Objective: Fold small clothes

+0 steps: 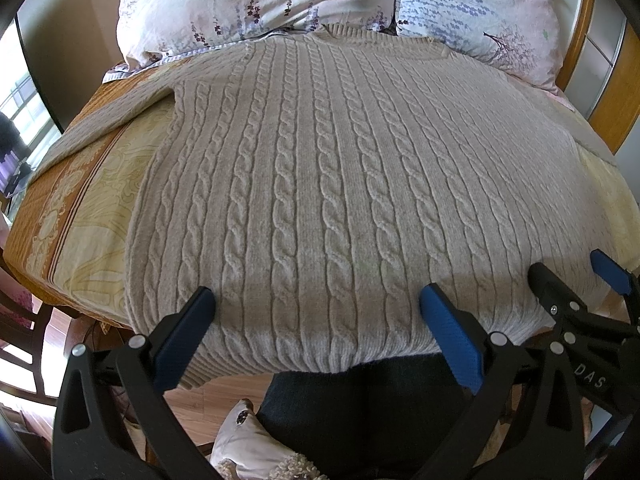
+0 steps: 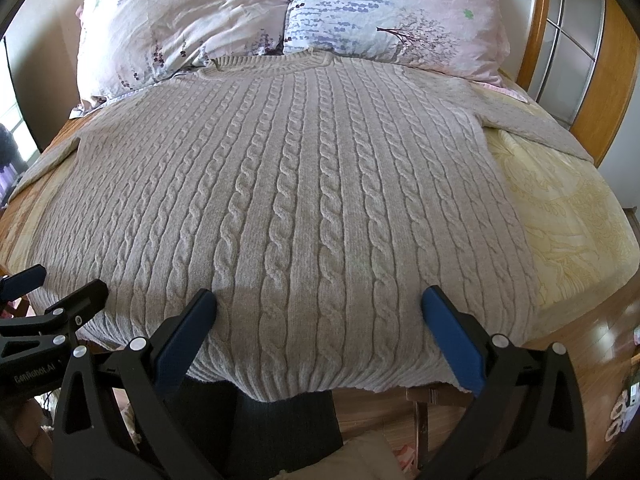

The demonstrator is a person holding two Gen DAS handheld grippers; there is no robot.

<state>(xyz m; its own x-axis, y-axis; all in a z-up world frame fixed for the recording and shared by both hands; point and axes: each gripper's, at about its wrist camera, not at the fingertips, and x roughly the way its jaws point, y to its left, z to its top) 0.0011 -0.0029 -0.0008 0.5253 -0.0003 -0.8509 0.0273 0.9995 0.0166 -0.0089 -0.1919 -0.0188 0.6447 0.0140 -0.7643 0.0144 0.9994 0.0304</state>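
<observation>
Left wrist view: the left claw (image 1: 316, 300) is standing wide, its blue pads (image 1: 450, 336) hovering over the near hem of the sweater (image 1: 320, 184) and gripping nothing. Just to its right, the right claw (image 1: 572, 276) is showing with its fingers likewise spread over the hem's right corner.

Right wrist view: the right claw (image 2: 318, 300) is gaping wide above the hem, holding nothing, while the left claw (image 2: 60, 280) is entering at the left edge, also parted.

The sweater (image 2: 300, 200), beige and cable-knit, is lying flat and face up on the bed (image 2: 568, 216), collar toward two floral pillows (image 2: 360, 20), hem hanging slightly over the near edge. Both sleeves are stretching outward along the yellow patterned sheet (image 1: 92, 208). A wooden headboard (image 2: 540, 32) is rising behind the pillows, at right.
</observation>
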